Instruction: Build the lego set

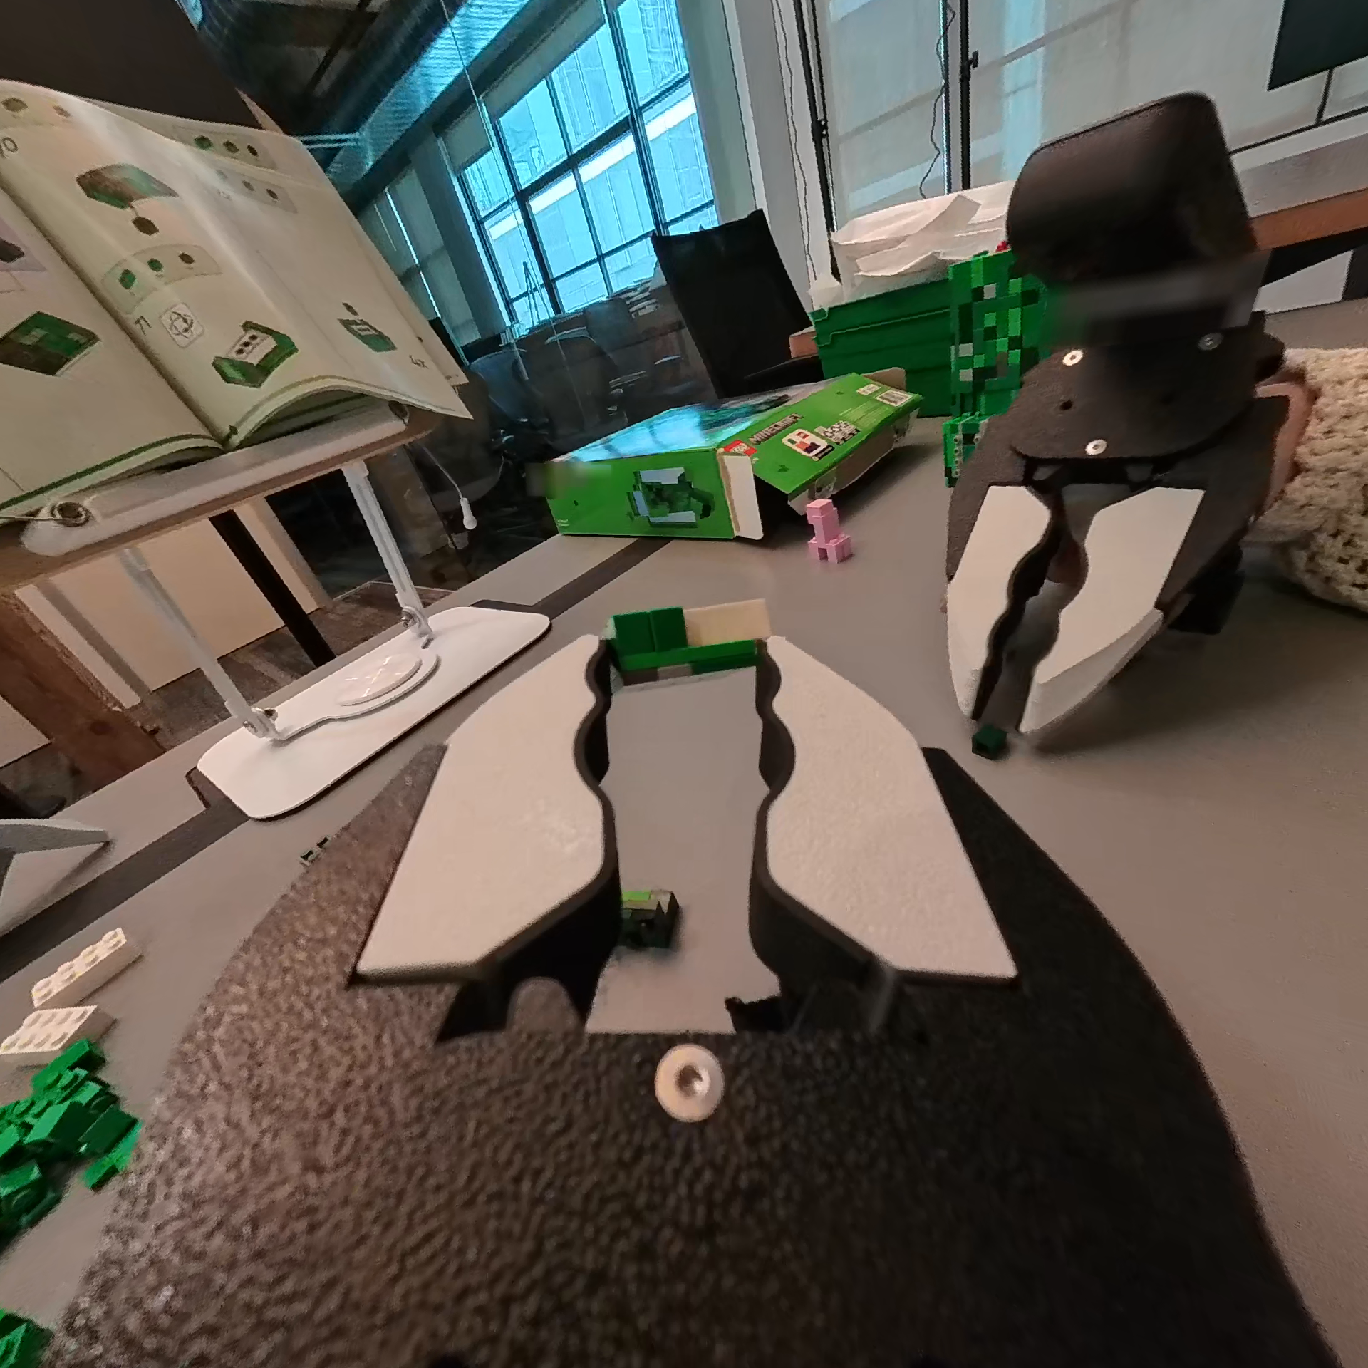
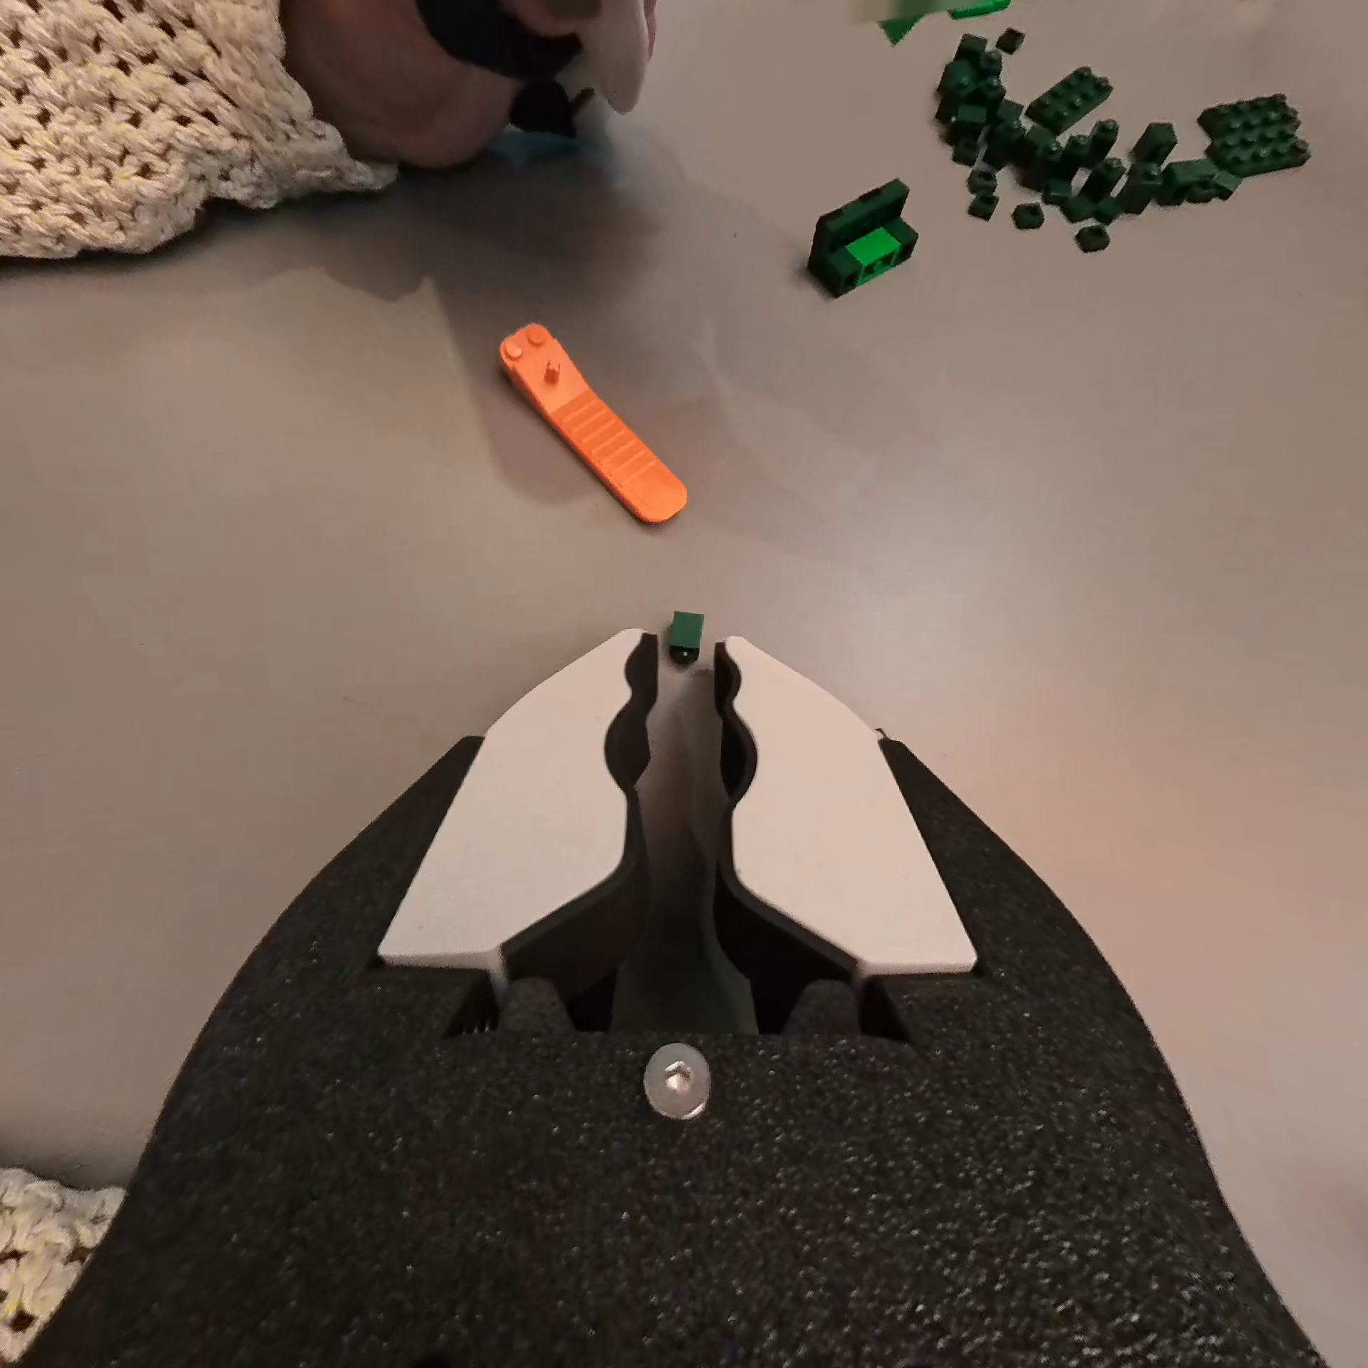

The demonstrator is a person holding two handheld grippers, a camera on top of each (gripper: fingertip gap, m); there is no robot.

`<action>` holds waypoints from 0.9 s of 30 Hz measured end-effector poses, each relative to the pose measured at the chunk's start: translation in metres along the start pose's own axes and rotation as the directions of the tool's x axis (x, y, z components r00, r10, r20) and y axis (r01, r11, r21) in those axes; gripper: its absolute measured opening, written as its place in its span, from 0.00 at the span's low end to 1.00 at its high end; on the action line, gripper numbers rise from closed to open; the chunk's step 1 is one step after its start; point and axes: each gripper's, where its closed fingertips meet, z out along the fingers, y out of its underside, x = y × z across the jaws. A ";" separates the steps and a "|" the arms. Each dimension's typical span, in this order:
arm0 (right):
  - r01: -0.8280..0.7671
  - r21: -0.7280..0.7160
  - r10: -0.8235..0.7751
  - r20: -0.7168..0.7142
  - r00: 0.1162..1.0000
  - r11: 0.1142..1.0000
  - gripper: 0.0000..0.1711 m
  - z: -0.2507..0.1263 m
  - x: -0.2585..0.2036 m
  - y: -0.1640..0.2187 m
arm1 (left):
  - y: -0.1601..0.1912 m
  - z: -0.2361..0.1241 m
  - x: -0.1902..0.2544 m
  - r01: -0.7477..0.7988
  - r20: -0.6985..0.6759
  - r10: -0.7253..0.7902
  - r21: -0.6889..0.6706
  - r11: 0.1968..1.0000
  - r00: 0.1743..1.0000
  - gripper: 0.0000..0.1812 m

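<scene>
My left gripper [image 1: 685, 666] is shut on a small green, white and grey brick assembly [image 1: 651, 636], pinched between its fingertips above the grey table [image 1: 1110, 888]. My right gripper [image 2: 685, 655] points down at the table, its jaws a narrow gap apart. A tiny dark green brick [image 2: 685, 631] lies on the table right at its fingertips, touching neither finger. In the left wrist view the right gripper [image 1: 999, 722] stands at the right with that brick [image 1: 990, 740] under its tips. Another small green and dark piece [image 1: 651, 918] lies on the table below my left gripper.
An open instruction booklet [image 1: 185, 296] on a white stand, a green box [image 1: 725, 459], a pink figure [image 1: 829, 533] and a built green figure [image 1: 992, 333] stand behind. White bricks [image 1: 74, 984] and green bricks [image 1: 52, 1140] lie left. An orange brick separator [image 2: 592, 422], a dark green sub-build [image 2: 862, 240] and a dark green pile [image 2: 1110, 148] lie ahead. About 15 cm separates my left fingertips from my right.
</scene>
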 end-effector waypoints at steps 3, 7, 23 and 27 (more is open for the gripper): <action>-0.005 -0.019 0.005 -0.003 1.000 1.000 0.06 0.001 0.001 0.002 | 0.000 0.000 0.000 0.004 -0.001 -0.004 -0.001 1.000 1.000 0.20; -0.009 -0.021 0.009 0.003 1.000 1.000 0.05 0.000 0.000 0.003 | 0.001 0.000 0.000 0.009 -0.002 -0.009 -0.003 1.000 1.000 0.20; -0.026 0.009 0.024 0.154 0.988 1.000 0.04 0.005 -0.024 -0.008 | 0.001 0.001 0.001 0.023 -0.009 -0.023 -0.002 1.000 1.000 0.20; -0.050 0.049 0.042 0.140 0.989 0.998 0.04 0.000 -0.019 -0.012 | 0.001 0.000 0.000 0.028 -0.010 -0.028 0.001 1.000 1.000 0.20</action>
